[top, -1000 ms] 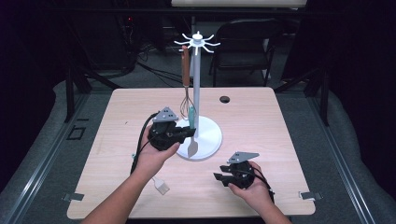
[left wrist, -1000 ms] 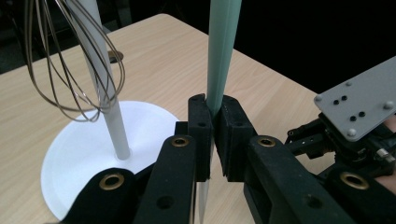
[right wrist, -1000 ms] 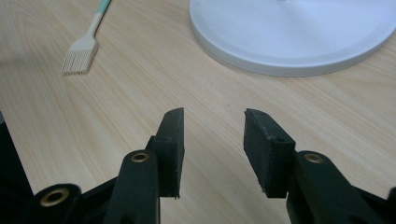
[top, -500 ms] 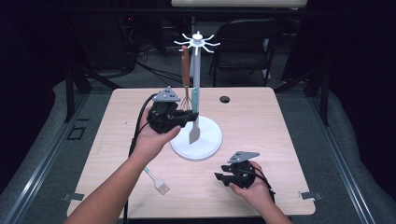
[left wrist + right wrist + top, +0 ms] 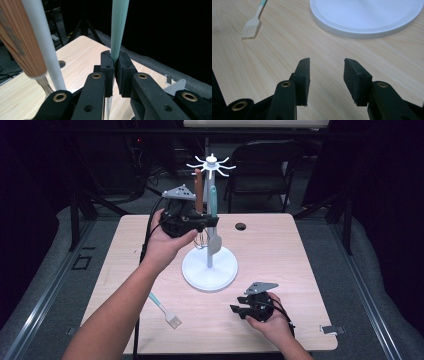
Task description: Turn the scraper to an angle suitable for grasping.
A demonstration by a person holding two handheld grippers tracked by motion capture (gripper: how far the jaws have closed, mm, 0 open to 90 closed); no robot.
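Wooden table (image 5: 300, 250): white rack (image 5: 210, 265); mint-handled spatula (image 5: 213, 212) clamped upright by left gripper (image 5: 212, 221); right gripper (image 5: 237, 307) rested, jaws parted, nothing held; brush (image 5: 165, 310) lying loose.

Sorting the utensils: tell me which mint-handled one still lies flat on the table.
The basting brush, lying near the table's front edge. The other mint-handled tool, the spatula, is upright at the stand, clamped in the left gripper.

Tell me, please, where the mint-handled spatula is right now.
In the high view the spatula hangs upright left of centre, clamped in the left tool, beside the white stand's pole and the wooden-handled whisk.
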